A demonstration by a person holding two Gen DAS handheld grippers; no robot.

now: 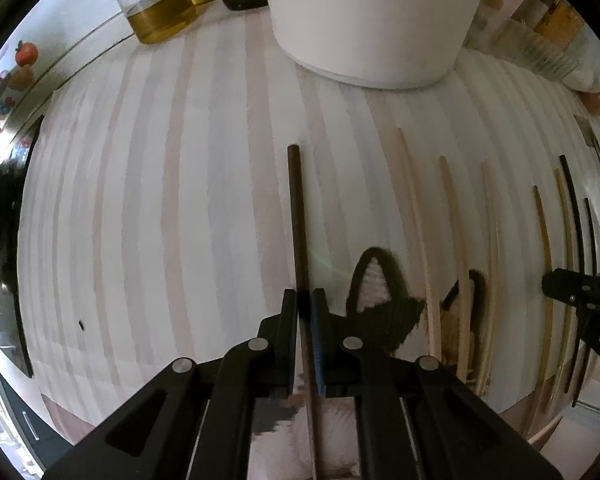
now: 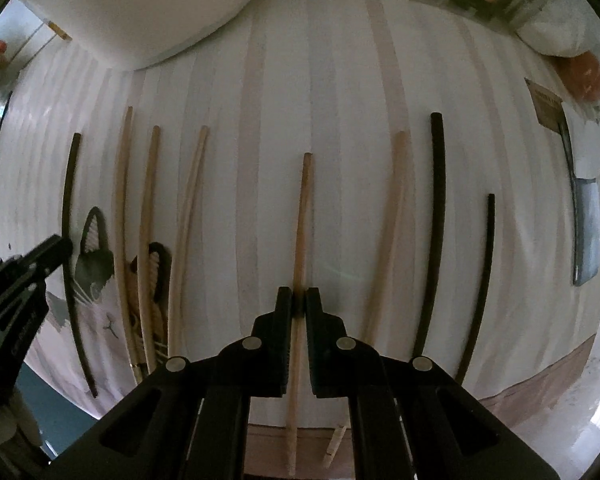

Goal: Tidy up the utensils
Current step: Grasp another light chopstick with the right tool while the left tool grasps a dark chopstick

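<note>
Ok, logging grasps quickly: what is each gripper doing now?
Left gripper: closed on a dark chopstick.
Right gripper: closed on a light wooden chopstick.

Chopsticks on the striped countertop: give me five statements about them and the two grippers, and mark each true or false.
1. The left hand-held gripper is shut on a dark brown wooden chopstick. True.
2. The right hand-held gripper is open and holds nothing. False: it is shut on a light tan wooden chopstick.
3. A large white round container stands on the pale striped countertop beyond the chopsticks. True.
4. The clear glass jar of yellow liquid lies tipped over. False: it stands upright.
5. All the chopsticks are dark. False: dark and light ones lie side by side.
</note>
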